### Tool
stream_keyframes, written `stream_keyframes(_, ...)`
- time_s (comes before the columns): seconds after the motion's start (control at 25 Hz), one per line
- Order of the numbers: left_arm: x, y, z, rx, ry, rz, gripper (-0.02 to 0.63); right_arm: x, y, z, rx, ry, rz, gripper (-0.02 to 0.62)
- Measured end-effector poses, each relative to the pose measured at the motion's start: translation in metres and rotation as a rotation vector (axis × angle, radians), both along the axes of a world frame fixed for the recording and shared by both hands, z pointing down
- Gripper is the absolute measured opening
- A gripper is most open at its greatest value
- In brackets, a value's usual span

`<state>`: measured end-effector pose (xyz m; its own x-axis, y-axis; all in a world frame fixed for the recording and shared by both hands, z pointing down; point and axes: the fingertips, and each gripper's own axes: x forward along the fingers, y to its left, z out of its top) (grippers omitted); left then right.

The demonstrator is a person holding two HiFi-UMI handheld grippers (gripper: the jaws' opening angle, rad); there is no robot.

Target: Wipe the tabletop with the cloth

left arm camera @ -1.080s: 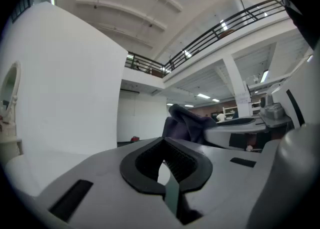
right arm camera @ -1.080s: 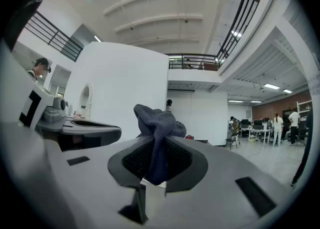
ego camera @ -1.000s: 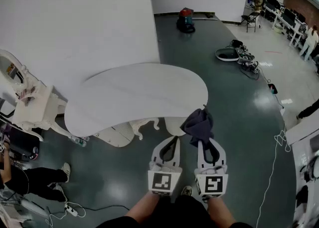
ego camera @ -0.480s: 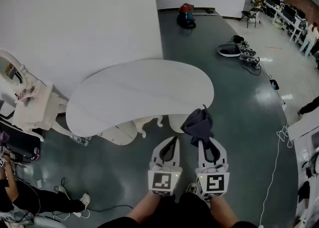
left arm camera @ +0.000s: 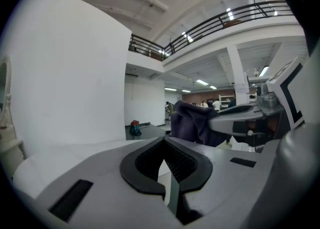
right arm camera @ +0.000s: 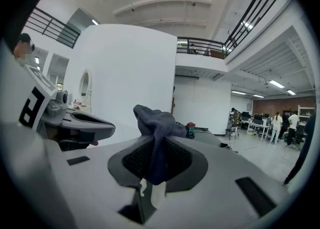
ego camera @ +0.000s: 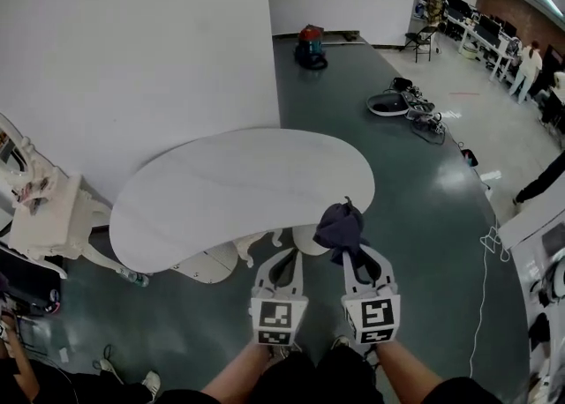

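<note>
Cloth [ego camera: 338,224], pinched by right gripper [ego camera: 351,259] fingers, has been brought to bench [ego camera: 238,182] edge, frame centre. Left gripper [ego camera: 284,261] fingers pressed together, empty. Wipe not yet started.

I can read no word, number or brand name in any view. The only print is the black-and-white square markers [ego camera: 277,322] on the cubes of my left gripper [ego camera: 285,255] and right gripper [ego camera: 351,254]. They are block patterns, not letters I can make out.
</note>
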<state>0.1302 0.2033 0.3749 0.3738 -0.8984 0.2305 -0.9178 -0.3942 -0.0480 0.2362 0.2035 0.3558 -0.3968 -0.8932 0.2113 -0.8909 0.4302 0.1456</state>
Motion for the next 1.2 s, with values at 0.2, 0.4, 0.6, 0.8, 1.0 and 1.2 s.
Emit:
stream_keyframes(0.2,0.010,-0.026,0.001,0.040,0.037,-0.007,0.006,0.014,-0.024,0.012,0.018,0.015,0.040,0.052)
stream_keyframes(0.4,0.006,-0.060,0.012,0.041,0.031,-0.015,0.006,0.013,-0.060,0.014,0.012,-0.013,0.086,0.052)
stream_keyframes(0.6,0.026,-0.110,0.024,0.031,0.034,-0.045,0.006,0.028,-0.101,0.021,-0.002,-0.020,0.049,0.052)
stream_keyframes(0.8,0.031,-0.159,0.029,0.013,0.033,-0.083,0.006,0.029,-0.153,0.022,-0.026,-0.007,0.025,0.052)
stream_keyframes(1.0,0.026,-0.183,0.036,-0.011,0.008,-0.138,0.006,0.030,-0.185,0.032,-0.055,-0.027,-0.021,0.052)
stream_keyframes(1.2,0.034,-0.192,0.050,-0.070,-0.009,-0.119,0.006,0.037,-0.203,0.044,-0.086,-0.036,-0.028,0.052)
